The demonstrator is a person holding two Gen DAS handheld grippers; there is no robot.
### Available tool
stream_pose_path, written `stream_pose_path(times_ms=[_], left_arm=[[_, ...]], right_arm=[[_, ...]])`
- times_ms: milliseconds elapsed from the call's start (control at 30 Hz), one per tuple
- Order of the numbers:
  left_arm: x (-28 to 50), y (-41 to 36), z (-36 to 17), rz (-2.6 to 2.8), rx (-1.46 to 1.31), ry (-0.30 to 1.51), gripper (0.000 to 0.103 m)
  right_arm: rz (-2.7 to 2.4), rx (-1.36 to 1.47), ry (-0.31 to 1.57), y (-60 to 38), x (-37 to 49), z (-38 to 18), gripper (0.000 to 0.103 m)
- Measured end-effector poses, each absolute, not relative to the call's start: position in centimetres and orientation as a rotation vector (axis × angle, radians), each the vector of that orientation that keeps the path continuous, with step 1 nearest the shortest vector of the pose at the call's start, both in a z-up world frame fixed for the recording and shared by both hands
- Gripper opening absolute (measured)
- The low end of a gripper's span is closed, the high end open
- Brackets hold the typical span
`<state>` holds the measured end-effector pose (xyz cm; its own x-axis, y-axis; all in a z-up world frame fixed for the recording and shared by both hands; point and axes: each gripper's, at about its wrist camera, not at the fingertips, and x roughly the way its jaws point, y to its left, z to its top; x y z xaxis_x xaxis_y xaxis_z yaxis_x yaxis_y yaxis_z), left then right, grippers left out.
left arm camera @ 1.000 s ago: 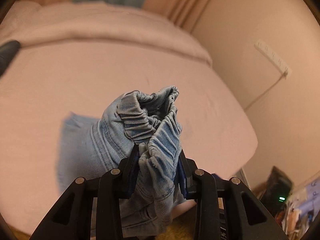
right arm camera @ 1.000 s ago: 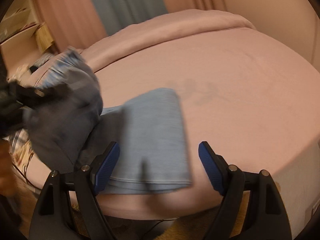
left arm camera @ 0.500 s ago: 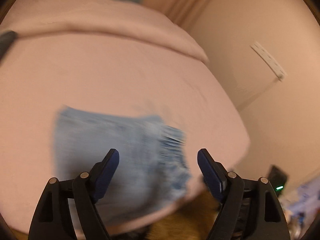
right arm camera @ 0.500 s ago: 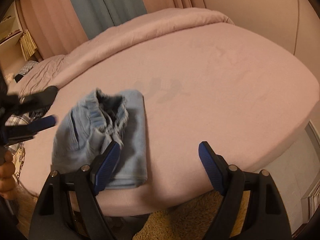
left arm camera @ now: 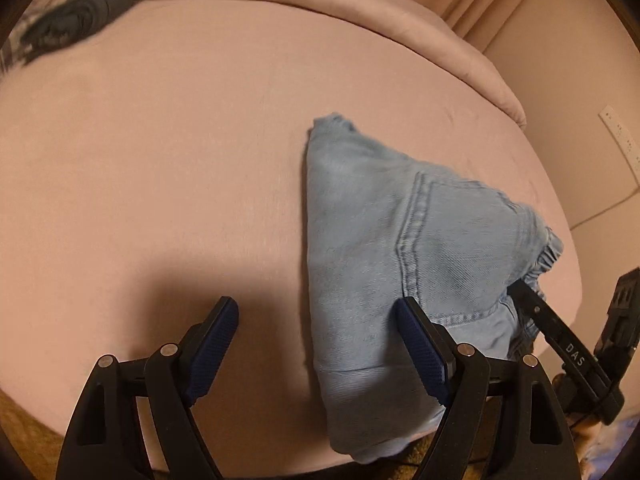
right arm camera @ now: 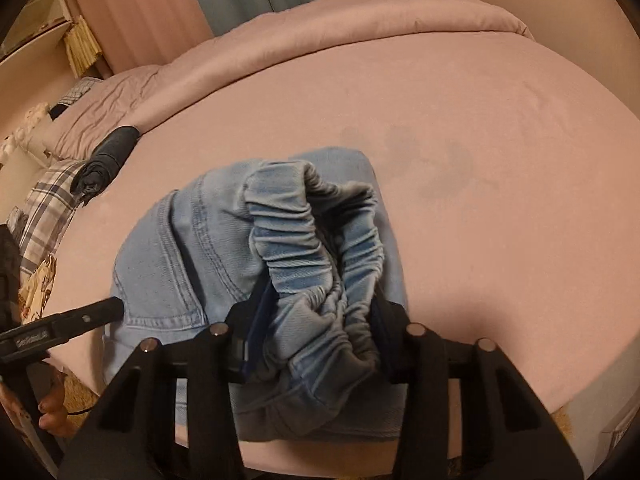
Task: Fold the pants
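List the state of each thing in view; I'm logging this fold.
Jeans: folded, lying at the bed's near edge.
Waistband: bunched, lifted.
Left hand-held gripper: open, empty, beside the jeans.
Right hand-held gripper: closing, waistband between its pads.
Bed: pink cover, smooth.
Dark roll: lying at the bed's far side.

I see my left gripper wide open, nothing in it. The blue pants lie folded by the bed's near right edge. My right gripper touches their waistband.
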<state>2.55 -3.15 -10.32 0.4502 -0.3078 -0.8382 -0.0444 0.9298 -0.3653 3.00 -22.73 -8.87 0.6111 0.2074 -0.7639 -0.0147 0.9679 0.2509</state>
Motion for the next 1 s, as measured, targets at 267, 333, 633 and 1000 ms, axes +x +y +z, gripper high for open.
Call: stream_pose_path(times_ms=[267, 333, 633, 1000], left_arm=[[3.2, -3.4, -8.1, -0.198, -0.296, 1.04, 0.079], [4.1, -4.1, -8.8, -0.208, -0.281, 1.071, 0.079], [5.8, -5.6, -10.6, -0.354, -0.347, 1.115, 0.08], [6.6, -7.0, -8.1, -0.34, -0.309, 1.038, 0.026]], right_arm=[[0.107, 0.188, 0.888, -22.2, 1.9, -6.9, 0.034], [0.114, 0.195, 0.906, -22.4, 2.5, -7.0, 0.038], [0.206, 0.303, 0.956, -25.7, 4.7, -8.1, 0.078], [0.326, 0.392, 0.969, -24.0, 5.7, -9.3, 0.042]])
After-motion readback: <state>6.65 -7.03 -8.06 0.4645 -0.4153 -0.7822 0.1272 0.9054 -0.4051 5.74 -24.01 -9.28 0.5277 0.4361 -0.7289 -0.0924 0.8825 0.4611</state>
